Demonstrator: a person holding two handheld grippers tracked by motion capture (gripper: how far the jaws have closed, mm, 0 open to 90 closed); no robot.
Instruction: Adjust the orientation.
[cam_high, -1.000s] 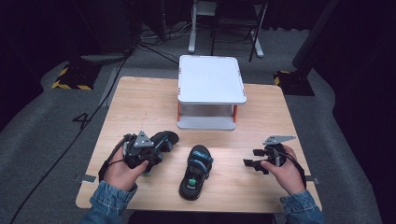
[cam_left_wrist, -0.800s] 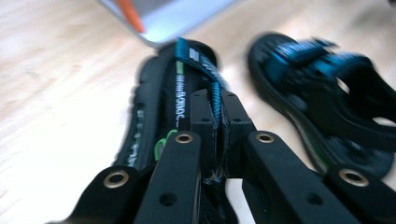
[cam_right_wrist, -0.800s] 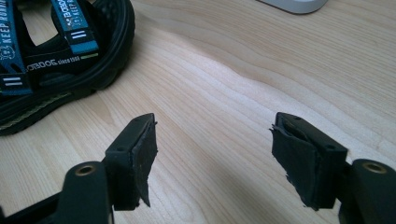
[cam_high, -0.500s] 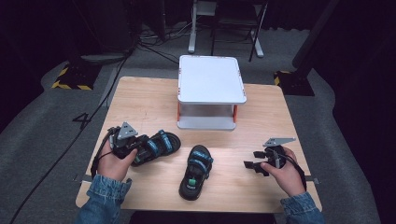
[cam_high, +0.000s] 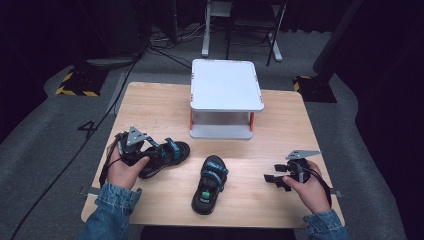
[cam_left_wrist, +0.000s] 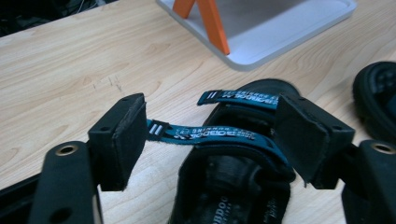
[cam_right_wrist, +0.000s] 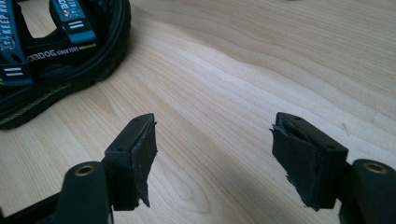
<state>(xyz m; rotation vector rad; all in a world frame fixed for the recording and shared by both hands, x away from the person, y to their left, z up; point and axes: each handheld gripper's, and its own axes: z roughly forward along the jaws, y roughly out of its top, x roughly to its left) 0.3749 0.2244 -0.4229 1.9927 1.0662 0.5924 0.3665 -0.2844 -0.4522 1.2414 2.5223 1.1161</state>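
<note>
Left jaws just sprung apart around the sandal strap.

My left gripper (cam_left_wrist: 210, 140) has been opening, pads clear of the left sandal (cam_high: 165, 156); my right gripper (cam_right_wrist: 215, 158) gapes empty, second sandal (cam_high: 209, 184) at its nine o'clock on the table (cam_high: 155, 107).

Two denim-sleeved forearms reached in from the near edge, the left gripper (cam_high: 150, 152) with jaws that had just been opening and now stood wide apart, the right gripper (cam_high: 274, 180) held low with jaws parted.
</note>
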